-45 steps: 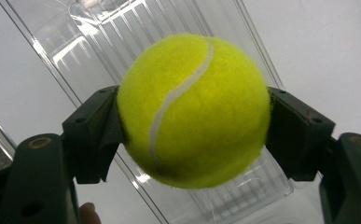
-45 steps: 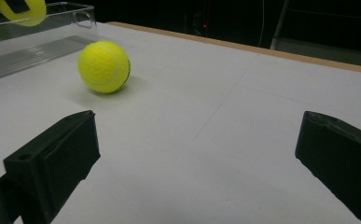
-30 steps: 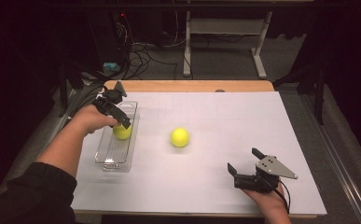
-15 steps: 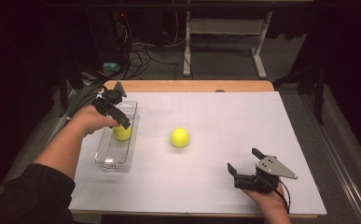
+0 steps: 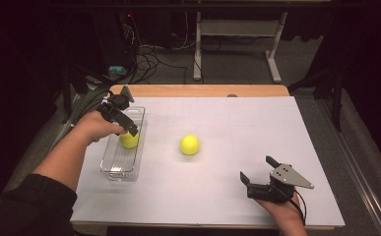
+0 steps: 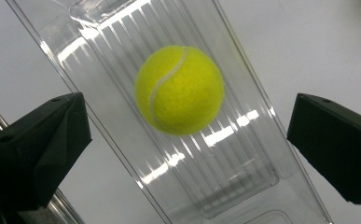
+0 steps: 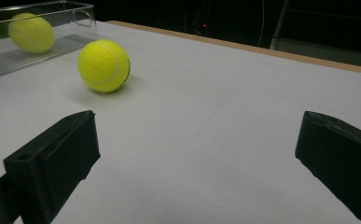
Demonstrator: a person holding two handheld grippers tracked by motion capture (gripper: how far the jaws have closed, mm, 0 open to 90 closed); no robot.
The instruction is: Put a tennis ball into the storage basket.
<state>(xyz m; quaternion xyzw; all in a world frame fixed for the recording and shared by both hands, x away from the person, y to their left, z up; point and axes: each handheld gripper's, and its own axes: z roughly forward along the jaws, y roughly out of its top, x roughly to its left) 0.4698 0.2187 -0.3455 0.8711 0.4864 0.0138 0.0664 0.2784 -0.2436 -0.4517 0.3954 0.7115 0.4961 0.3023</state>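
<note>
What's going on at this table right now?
A person is working with two handheld grippers on a white table. The left gripper hangs open over a clear plastic tray, where one tennis ball lies. A second tennis ball sits loose on the table. The right gripper rests open near the front edge, holding nothing.

**Bright table, dark surroundings**

Overhead light floods the white table while the room behind stays near black. Glare streaks the clear tray beneath the left claw. The ball ahead of the right claw casts a soft shadow; jaws look blurred.
</note>
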